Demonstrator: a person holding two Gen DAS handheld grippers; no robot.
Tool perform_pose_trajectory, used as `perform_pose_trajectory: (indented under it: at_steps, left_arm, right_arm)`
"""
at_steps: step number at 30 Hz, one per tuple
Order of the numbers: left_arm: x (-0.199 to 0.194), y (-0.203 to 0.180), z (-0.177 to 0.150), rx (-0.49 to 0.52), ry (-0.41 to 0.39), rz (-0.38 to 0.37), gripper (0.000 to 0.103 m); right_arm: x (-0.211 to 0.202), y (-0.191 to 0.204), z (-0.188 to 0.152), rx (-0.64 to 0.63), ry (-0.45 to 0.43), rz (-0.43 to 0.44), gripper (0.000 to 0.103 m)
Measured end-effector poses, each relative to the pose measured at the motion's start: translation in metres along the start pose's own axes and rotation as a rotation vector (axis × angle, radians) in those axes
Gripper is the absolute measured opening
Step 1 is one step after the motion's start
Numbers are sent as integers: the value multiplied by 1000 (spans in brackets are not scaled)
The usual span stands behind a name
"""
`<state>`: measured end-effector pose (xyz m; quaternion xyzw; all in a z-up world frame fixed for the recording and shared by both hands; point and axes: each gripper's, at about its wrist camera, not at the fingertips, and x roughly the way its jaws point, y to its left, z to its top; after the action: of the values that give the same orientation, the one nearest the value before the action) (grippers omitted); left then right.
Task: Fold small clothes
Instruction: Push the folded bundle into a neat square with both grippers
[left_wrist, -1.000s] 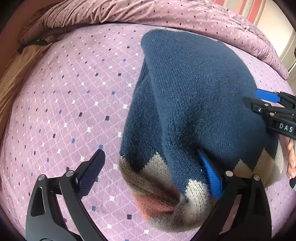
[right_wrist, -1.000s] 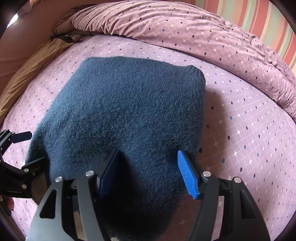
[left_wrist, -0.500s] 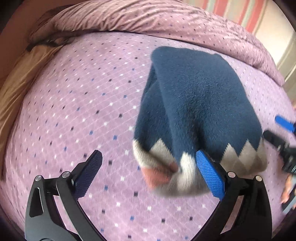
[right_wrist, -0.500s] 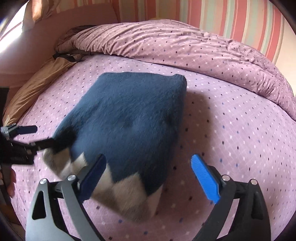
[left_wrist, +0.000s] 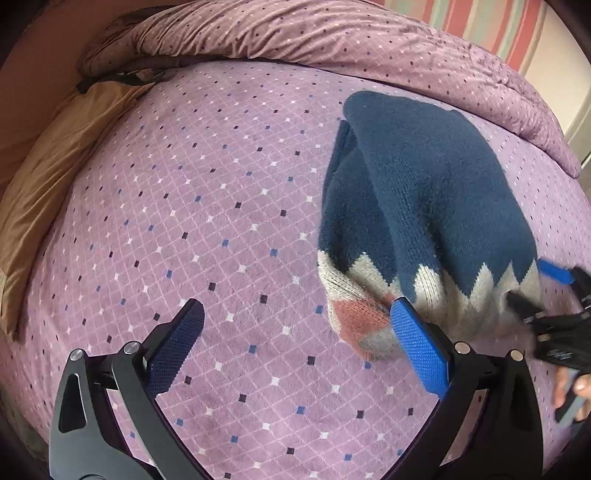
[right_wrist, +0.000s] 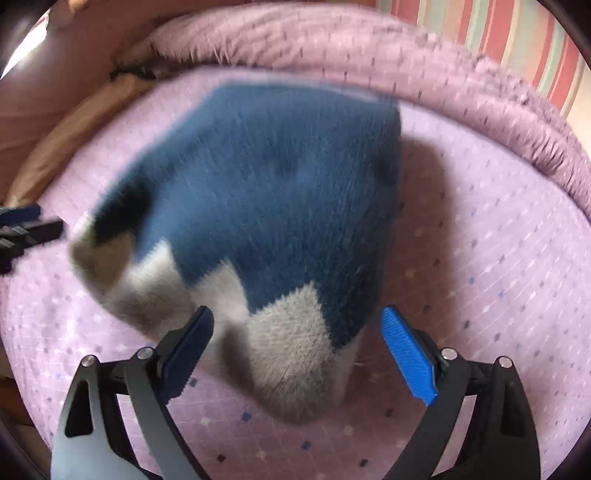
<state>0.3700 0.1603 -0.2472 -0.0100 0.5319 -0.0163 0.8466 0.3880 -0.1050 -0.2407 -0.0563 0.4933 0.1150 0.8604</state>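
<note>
A folded navy knit sweater (left_wrist: 436, 192) with a cream and rust zigzag hem lies on the purple bedspread (left_wrist: 221, 221). In the left wrist view my left gripper (left_wrist: 295, 347) is open and empty, its right finger just beside the hem. The right gripper's tips (left_wrist: 554, 295) show at the sweater's right edge. In the blurred right wrist view the sweater (right_wrist: 277, 184) lies ahead and my right gripper (right_wrist: 299, 347) is open, its fingers either side of the cream hem corner without gripping it. The left gripper (right_wrist: 22, 225) shows at the left edge.
A rumpled purple duvet (left_wrist: 332, 40) is heaped along the far side of the bed. A tan pillow (left_wrist: 55, 166) lies at the left edge. A striped wall (right_wrist: 498, 33) stands behind the bed.
Both grippers have let go of the sweater and pulled back from it. The sweater now rests folded on the bed, farther from both cameras.
</note>
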Motion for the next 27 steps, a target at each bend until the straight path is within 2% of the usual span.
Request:
perform_pose_trajectory:
  at_steps: [2,4,9,12,15,16,19,27]
  left_arm:
    - [-3,-4,2,19,-3,-3,100]
    - [-6,-7,5,34,-11,-7,100]
    - [-9,-11,11,47,-31,-14,100]
    - [-6,-10,15,62,-40,-5,100]
    - [-2,-9,18,72,-40,-2,100]
    - [-2,-10,19,77,-42,-1,100]
    - [-2,-10,21,94,-53,4,100]
    - [3,-5,18,103,-48,0,100]
  right_arm:
    - [-21,-4,4,7,-56,1,101]
    - [-32,-17,9,39,-79,-4,101]
    - [-15,-59,17,186,-29,7,101]
    - [6,-86,17,353,4,108,101]
    - [31,-97,4,498,44,237,101]
    - [39,-94,0,528,58,256,101]
    - [60,-90,-13,603,88,329,101]
    - [88,-83,-33,721,37,494,102]
